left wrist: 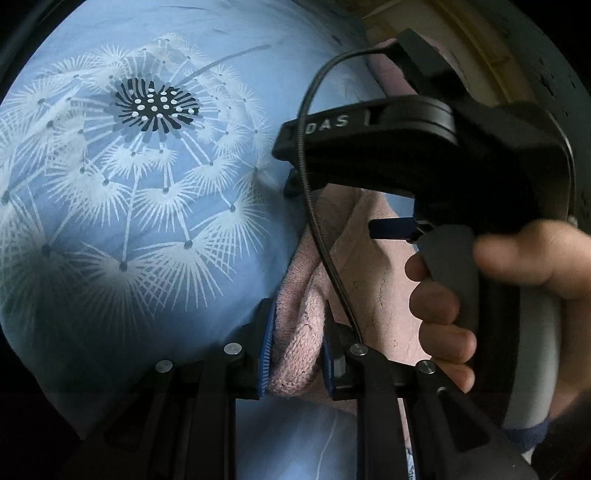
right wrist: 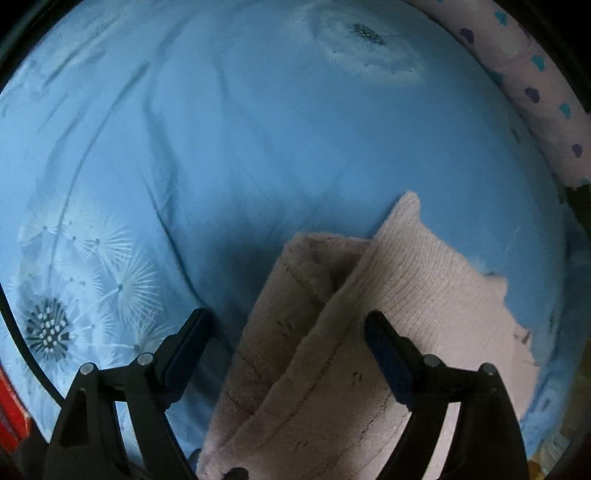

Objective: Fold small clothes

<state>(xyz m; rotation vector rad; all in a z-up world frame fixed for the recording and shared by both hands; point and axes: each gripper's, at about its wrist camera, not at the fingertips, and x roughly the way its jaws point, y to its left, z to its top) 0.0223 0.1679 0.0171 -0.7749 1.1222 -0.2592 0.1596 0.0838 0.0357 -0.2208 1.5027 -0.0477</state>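
A pink knitted garment (left wrist: 373,280) lies partly folded on a blue bedsheet (left wrist: 147,258) printed with dandelions. My left gripper (left wrist: 297,354) is shut on a bunched, rolled edge of it, the knit squeezed between the blue pads (left wrist: 267,347). A hand (left wrist: 443,321) holds the right gripper's black housing (left wrist: 424,155) just above the garment. In the right wrist view, the right gripper (right wrist: 290,332) stands open, pointing down over the pink garment (right wrist: 406,280). One finger is over the sheet and the other over the knit, and nothing is pinched between them.
The blue bedsheet (right wrist: 258,129) stretches wide beyond the garment. A pale bolster (right wrist: 535,92) with blue and purple prints runs along the upper right. Something red (right wrist: 9,413) shows at the lower left edge. A pale wooden frame (left wrist: 461,33) borders the bed.
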